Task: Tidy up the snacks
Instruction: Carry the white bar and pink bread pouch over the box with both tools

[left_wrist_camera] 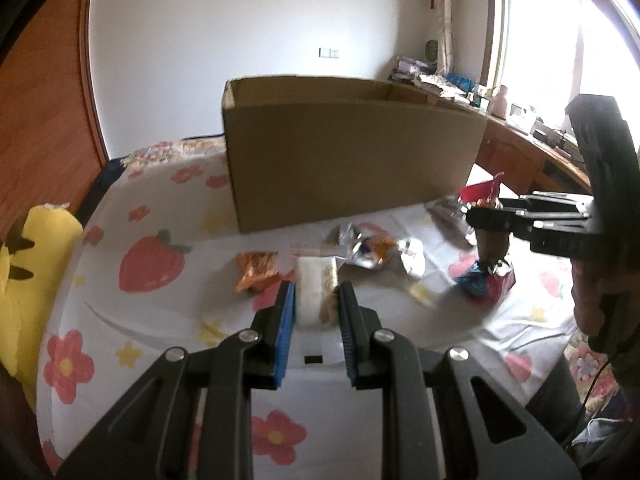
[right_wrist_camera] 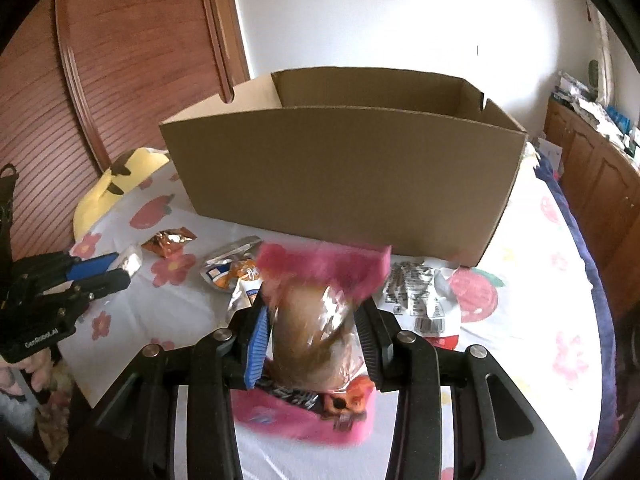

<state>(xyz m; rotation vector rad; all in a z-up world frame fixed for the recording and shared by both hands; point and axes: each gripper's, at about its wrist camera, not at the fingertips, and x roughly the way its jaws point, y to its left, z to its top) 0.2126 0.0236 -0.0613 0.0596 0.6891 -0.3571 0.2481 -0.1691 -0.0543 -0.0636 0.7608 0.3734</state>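
An open cardboard box (left_wrist_camera: 352, 152) (right_wrist_camera: 344, 176) stands at the back of a bed with a flower and strawberry sheet. My left gripper (left_wrist_camera: 316, 304) (right_wrist_camera: 122, 268) is shut on a small white snack packet (left_wrist_camera: 318, 292) (right_wrist_camera: 134, 260), held just above the sheet. My right gripper (right_wrist_camera: 316, 320) (left_wrist_camera: 490, 216) is shut on a pink-edged clear bag with a brown bun (right_wrist_camera: 316, 332) (left_wrist_camera: 494, 264), lifted in front of the box. An orange packet (left_wrist_camera: 256, 270) (right_wrist_camera: 168, 240) and a silver and orange packet (left_wrist_camera: 372, 250) (right_wrist_camera: 232, 268) lie on the sheet between the grippers.
A silver packet with black print (right_wrist_camera: 416, 292) lies at the right, near the box's front corner. A yellow plush toy (left_wrist_camera: 36, 248) (right_wrist_camera: 116, 188) sits at the bed's left edge. A wooden wardrobe (right_wrist_camera: 132, 60) stands behind it, and a cluttered wooden desk (left_wrist_camera: 520, 132) under a window.
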